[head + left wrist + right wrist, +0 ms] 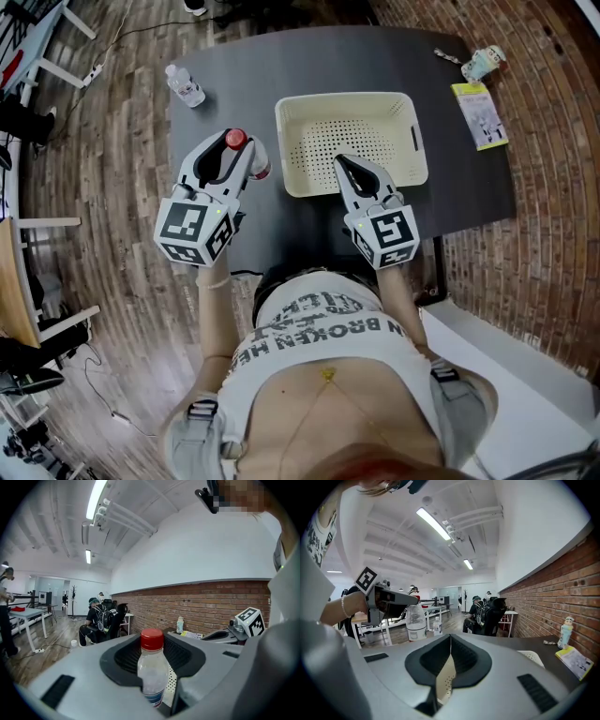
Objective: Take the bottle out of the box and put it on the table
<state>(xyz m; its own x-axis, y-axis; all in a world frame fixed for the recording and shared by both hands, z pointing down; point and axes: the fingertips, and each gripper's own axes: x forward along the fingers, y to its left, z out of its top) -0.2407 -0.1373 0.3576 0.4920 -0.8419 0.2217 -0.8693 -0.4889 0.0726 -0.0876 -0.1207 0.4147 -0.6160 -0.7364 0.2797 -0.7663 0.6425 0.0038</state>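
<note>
A clear bottle with a red cap point(236, 140) stands upright between the jaws of my left gripper point(240, 155), which is shut on it just left of the cream perforated box point(292, 112). The left gripper view shows the bottle point(152, 670) pinched at its body by my left gripper point(154, 654), the box's holed wall behind it. Whether the bottle's base touches the dark table point(234, 70) I cannot tell. My right gripper point(343, 163) hangs over the box's near rim, shut and holding nothing; its jaws point(450, 640) meet in a line.
A second bottle with a white cap point(185, 84) stands at the table's far left corner. A small bottle point(485, 63) and a yellow leaflet point(479, 114) lie at the far right. A wooden chair point(23, 281) stands on the floor at left.
</note>
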